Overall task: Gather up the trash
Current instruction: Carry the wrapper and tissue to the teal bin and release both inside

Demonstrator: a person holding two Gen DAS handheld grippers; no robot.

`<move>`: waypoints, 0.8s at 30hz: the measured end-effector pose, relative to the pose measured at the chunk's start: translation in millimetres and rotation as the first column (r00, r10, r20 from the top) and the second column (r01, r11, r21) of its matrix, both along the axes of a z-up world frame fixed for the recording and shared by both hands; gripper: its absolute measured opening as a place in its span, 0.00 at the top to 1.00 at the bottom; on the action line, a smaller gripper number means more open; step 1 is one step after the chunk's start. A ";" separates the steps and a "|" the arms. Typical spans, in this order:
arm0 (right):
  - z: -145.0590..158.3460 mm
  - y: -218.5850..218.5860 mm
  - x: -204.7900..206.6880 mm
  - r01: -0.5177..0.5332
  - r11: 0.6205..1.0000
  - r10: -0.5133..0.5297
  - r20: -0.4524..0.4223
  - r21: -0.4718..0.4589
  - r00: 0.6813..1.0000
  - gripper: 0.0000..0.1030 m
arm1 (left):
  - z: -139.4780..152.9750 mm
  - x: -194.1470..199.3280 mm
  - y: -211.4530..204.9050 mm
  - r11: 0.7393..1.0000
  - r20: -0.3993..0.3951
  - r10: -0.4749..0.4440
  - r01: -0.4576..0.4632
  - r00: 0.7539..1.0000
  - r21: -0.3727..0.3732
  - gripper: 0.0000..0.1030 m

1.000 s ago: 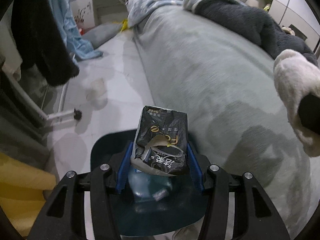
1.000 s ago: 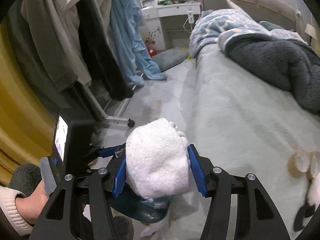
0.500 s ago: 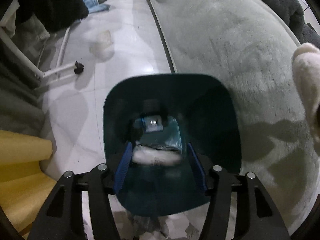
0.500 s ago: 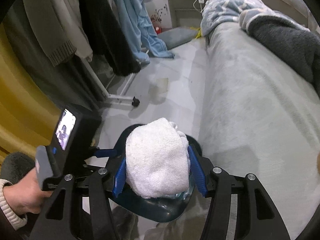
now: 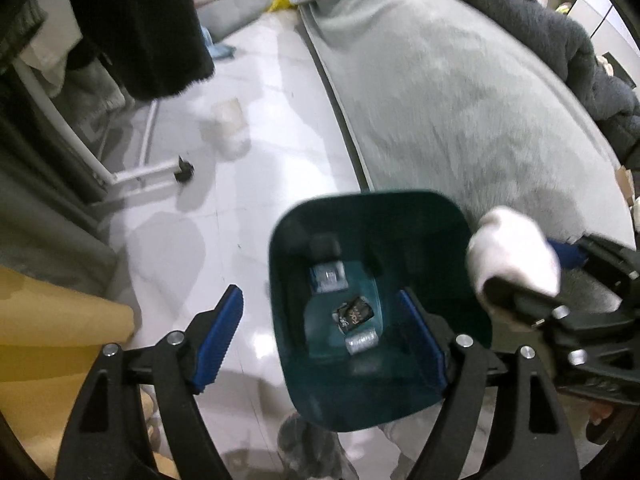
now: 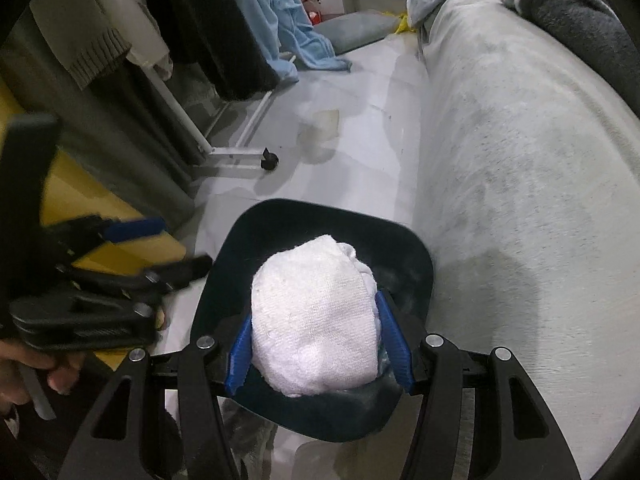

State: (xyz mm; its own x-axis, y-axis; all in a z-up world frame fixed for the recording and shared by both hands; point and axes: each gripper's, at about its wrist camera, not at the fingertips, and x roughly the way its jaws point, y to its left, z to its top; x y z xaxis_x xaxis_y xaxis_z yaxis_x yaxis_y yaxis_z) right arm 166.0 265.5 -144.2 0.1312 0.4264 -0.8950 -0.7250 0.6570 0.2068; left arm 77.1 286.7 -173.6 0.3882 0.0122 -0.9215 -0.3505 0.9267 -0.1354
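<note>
A dark teal trash bin (image 5: 460, 232) stands on the floor beside the bed. The black crumpled packet (image 5: 356, 315) lies at its bottom among other litter. My left gripper (image 5: 328, 338) is open and empty above the bin's left rim. My right gripper (image 6: 318, 342) is shut on a white wad of cloth (image 6: 316, 320) and holds it over the bin (image 6: 420, 256). The wad also shows in the left wrist view (image 5: 512, 256), at the bin's right edge.
A grey-green bed (image 6: 520, 160) runs along the right. A clothes rack foot with a castor (image 6: 269, 162) and hanging clothes (image 6: 208, 20) stand at the left. A clear cup (image 5: 230, 124) lies on the white floor. Yellow fabric (image 5: 48, 328) is at lower left.
My left gripper opened and let the black packet fall into the bin. My right gripper moved with the white wad from beside the bed to above the bin.
</note>
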 end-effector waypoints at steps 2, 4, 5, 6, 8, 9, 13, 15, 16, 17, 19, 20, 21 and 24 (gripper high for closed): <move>-3.4 2.8 -2.1 -0.007 1.000 0.007 0.003 -0.006 1.000 0.44 | 10.1 -2.7 2.3 1.000 0.035 0.007 -0.008 0.999 0.013 0.22; -5.1 3.6 -4.1 -0.014 1.000 0.014 0.004 -0.013 1.000 0.44 | 21.3 -5.0 4.0 0.999 0.075 0.012 -0.014 0.997 0.032 0.22; -6.8 4.3 -4.8 -0.016 1.000 0.016 0.003 -0.017 1.000 0.44 | 25.7 -5.6 4.6 0.999 0.091 0.013 -0.017 0.996 0.039 0.22; -9.1 5.5 -5.8 -0.019 1.000 0.019 0.002 -0.021 1.000 0.44 | 28.9 -6.1 5.1 0.999 0.106 0.014 -0.019 0.994 0.044 0.22; -13.8 7.4 -8.3 -0.028 0.999 0.029 0.003 -0.030 1.000 0.44 | 38.7 -7.8 6.9 0.999 0.153 0.017 -0.024 0.988 0.044 0.21; -17.5 6.4 -8.9 -0.032 0.999 0.032 0.000 -0.036 0.999 0.44 | 41.2 -7.9 8.4 0.999 0.169 0.017 -0.025 0.985 0.042 0.21; -27.2 7.4 -14.7 -0.046 0.997 0.046 -0.002 -0.057 0.999 0.44 | 61.6 -11.4 9.7 0.997 0.250 0.019 -0.037 0.968 0.065 0.20; -30.0 9.1 -17.2 -0.052 0.996 0.052 0.002 -0.066 0.999 0.40 | 70.1 -12.9 9.0 0.997 0.282 0.019 -0.040 0.959 0.071 0.20; -31.0 9.6 -18.4 -0.056 0.996 0.056 0.004 -0.069 0.998 0.36 | 78.3 -14.1 8.3 0.996 0.309 0.019 -0.045 0.951 0.078 0.20; -31.5 10.1 -19.3 -0.058 0.996 0.058 0.006 -0.071 0.998 0.30 | 82.7 -14.1 8.2 0.996 0.325 0.018 -0.047 0.945 0.082 0.20; -31.4 8.8 -21.2 -0.057 0.995 0.059 0.014 -0.077 0.998 0.21 | 95.9 -14.1 4.9 0.994 0.366 0.013 -0.051 0.930 0.096 0.20; -29.7 7.5 -20.6 -0.057 0.996 0.058 0.016 -0.072 0.998 0.17 | 100.4 -14.3 4.0 0.993 0.384 0.009 -0.053 0.923 0.104 0.19; -26.6 7.5 -20.0 -0.053 0.996 0.055 0.019 -0.066 0.998 0.17 | 105.4 -15.0 1.5 0.992 0.400 0.004 -0.053 0.917 0.110 0.18; -12.4 3.0 -17.6 -0.043 0.998 0.044 0.033 -0.036 0.998 0.12 | 126.6 -14.8 -7.6 0.991 0.467 -0.009 -0.054 0.884 0.121 0.17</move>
State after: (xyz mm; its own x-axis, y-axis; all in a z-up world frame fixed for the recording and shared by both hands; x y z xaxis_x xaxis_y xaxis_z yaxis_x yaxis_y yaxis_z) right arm 148.4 268.5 -156.7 0.1436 0.4007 -0.9049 -0.7593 0.6311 0.1590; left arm 62.3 279.1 -47.1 0.7702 0.1309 -0.6242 -0.2973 0.9396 -0.1698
